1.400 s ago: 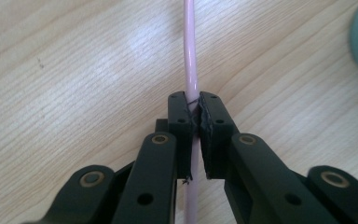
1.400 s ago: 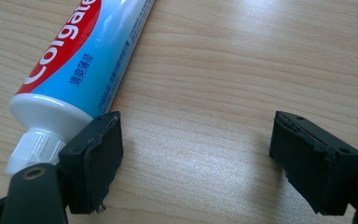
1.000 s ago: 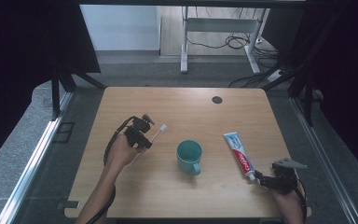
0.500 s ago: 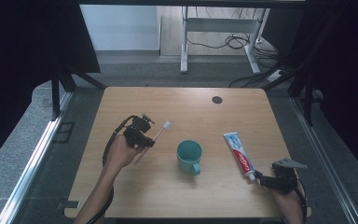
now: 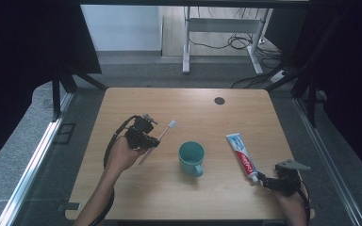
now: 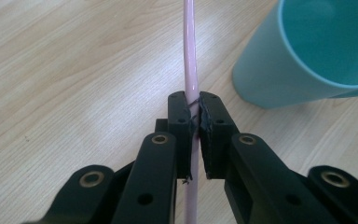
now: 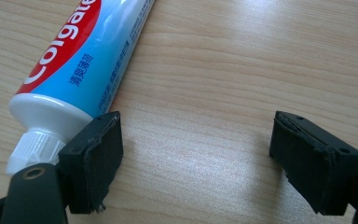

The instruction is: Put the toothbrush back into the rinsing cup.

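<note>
My left gripper (image 5: 147, 134) is shut on a pink toothbrush (image 5: 160, 136), which slants up to the right with its white head (image 5: 172, 124) toward the far side. Its pads pinch the thin pink handle (image 6: 190, 70) in the left gripper view (image 6: 193, 135). A teal cup (image 5: 191, 158) stands upright at the table's middle, just right of the brush, also close by as the teal cup (image 6: 307, 51). A red, white and blue toothpaste tube (image 5: 242, 154) lies flat at the right. My right gripper (image 5: 264, 180) (image 7: 196, 158) rests open at its cap end; the cap (image 7: 30, 144) lies outside the left jaw.
The wooden table (image 5: 188, 108) has a dark round grommet (image 5: 219, 100) near its far edge. Beyond the table are a metal desk frame (image 5: 186, 42) and cables on the floor. Dark curtains flank both sides.
My left hand has lifted a little and shifted toward the far side with the toothbrush. The right gripper, cup and tube have stayed put.
</note>
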`<act>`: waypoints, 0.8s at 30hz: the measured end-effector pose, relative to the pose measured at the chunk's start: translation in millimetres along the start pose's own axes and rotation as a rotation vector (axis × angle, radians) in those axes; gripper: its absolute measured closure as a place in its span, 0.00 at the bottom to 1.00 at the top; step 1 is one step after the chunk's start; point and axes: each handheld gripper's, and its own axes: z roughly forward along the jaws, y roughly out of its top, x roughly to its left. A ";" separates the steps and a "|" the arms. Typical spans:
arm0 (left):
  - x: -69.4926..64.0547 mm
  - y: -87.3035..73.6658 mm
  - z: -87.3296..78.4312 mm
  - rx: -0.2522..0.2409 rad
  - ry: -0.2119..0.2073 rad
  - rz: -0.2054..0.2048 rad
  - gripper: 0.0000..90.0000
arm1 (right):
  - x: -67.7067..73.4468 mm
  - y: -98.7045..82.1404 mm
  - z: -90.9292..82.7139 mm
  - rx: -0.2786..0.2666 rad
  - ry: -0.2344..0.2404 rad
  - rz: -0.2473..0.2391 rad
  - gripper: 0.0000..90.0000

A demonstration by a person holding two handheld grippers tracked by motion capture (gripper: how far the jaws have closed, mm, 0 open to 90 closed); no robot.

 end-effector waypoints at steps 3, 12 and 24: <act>-2.8 1.4 -3.4 -0.018 -0.005 0.014 0.94 | 0.0 0.0 0.0 0.000 0.000 0.000 0.19; -16.1 8.3 -14.3 -0.075 -0.028 0.048 0.94 | 0.0 0.0 0.0 0.000 0.000 0.001 0.19; -29.7 18.0 -21.5 -0.162 -0.056 0.090 0.94 | 0.0 0.0 -0.1 0.001 0.002 -0.001 0.19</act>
